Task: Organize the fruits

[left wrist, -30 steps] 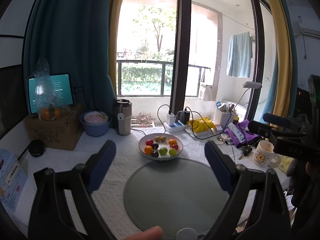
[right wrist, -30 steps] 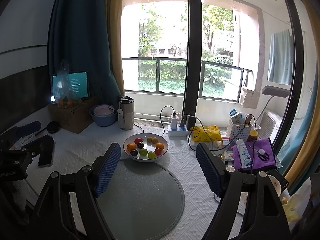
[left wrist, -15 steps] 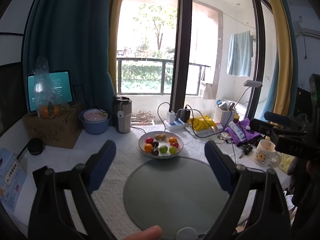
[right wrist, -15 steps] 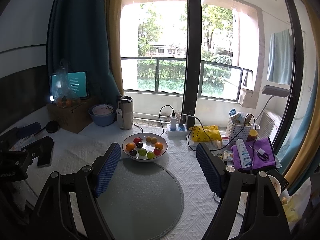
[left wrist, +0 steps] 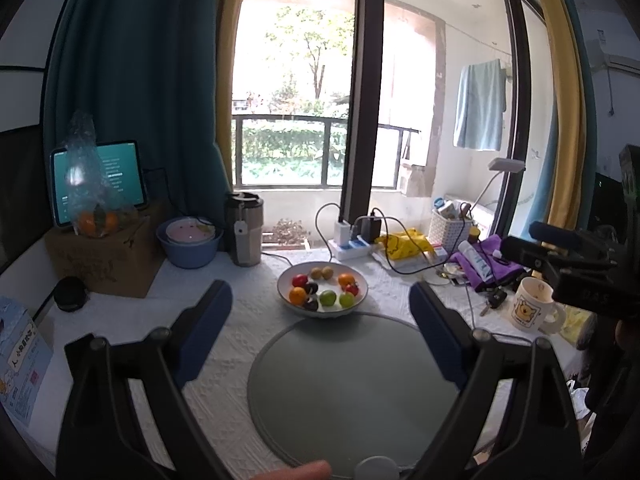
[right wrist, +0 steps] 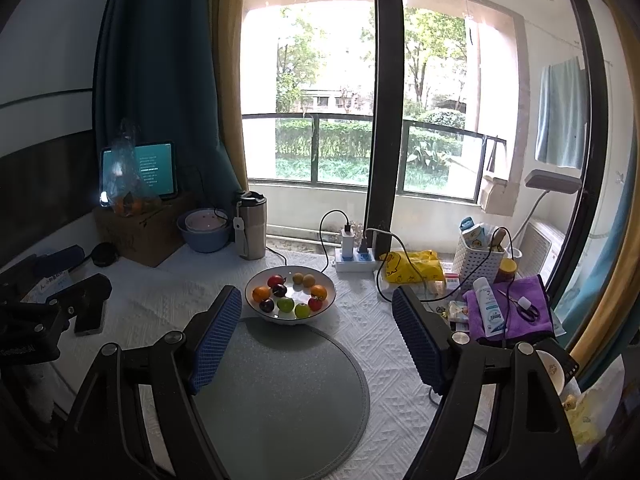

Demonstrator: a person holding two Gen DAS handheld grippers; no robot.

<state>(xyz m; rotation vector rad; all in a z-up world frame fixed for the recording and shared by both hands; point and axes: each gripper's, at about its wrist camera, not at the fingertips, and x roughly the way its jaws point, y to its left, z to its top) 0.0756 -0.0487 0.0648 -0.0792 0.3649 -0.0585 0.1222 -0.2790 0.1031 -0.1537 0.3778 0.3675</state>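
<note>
A white bowl [left wrist: 288, 278] holds several small fruits: oranges, red ones, green ones, dark plums and brown ones. It stands on the white tablecloth just behind a round grey mat [left wrist: 352, 392]. The bowl also shows in the right wrist view [right wrist: 252, 286], behind the mat [right wrist: 280, 400]. My left gripper [left wrist: 320, 300] is open and empty, held above the mat, short of the bowl. My right gripper [right wrist: 316, 300] is open and empty, also above the mat.
A steel tumbler [left wrist: 244, 232], a blue basin [left wrist: 188, 246], a cardboard box [left wrist: 104, 256] with a tablet and a bag of oranges stand at the back left. A power strip [left wrist: 348, 244], yellow bag, white basket, purple cloth [right wrist: 508, 312] and a mug [left wrist: 532, 308] crowd the right.
Both views have shifted slightly; the bowl sits a little lower in the frames. Both grippers stay open and empty.
</note>
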